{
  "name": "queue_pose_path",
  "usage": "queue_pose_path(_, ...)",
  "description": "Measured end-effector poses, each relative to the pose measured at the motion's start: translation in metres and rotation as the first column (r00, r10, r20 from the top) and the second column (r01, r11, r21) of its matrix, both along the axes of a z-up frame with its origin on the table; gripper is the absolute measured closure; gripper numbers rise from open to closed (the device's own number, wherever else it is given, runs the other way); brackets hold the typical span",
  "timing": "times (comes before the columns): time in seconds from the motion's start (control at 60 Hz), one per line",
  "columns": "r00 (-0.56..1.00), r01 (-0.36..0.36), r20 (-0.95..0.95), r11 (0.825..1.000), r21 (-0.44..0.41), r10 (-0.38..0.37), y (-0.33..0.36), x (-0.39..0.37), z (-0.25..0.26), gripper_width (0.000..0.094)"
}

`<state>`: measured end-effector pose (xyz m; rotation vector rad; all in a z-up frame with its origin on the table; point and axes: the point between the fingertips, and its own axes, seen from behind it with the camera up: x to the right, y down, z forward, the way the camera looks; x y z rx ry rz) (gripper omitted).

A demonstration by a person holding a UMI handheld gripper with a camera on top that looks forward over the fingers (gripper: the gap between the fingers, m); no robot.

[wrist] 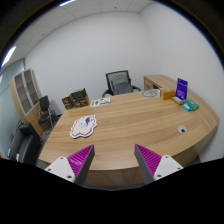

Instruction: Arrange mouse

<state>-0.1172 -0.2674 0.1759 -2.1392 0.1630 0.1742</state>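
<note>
My gripper (114, 150) is open and empty, held above the near edge of a long wooden table (130, 125). Its fingers (76, 161) with magenta pads stand wide apart. A white and blue irregular flat pad (83, 125) lies on the table beyond the left finger. A small pale object (182, 129), possibly the mouse, lies alone on the table far off to the right of the right finger. Nothing is between the fingers.
At the table's far right end are a purple box (181, 89), a teal item (189, 104) and a white item (152, 93). A brown box (74, 99) and papers (100, 101) lie at the back. Black office chairs (120, 82) stand behind and left (45, 108).
</note>
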Motion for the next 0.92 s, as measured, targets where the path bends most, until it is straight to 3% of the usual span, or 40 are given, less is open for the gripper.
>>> queue_pose_path(0.283,0.999,-0.050,-0.001,0.998,0.027,0.050,0.024,-0.021,0.021,0.0104)
queue_pose_path(0.5,0.997,-0.078,0.030,0.996,0.043,0.077,0.002,-0.049,0.030,0.0103)
queue_pose_path(0.683,0.993,-0.117,0.002,0.990,0.084,0.117,-0.012,-0.099,0.041,0.0104)
queue_pose_path(0.917,0.991,-0.129,0.032,0.989,0.077,0.127,-0.003,-0.148,0.048,0.0102)
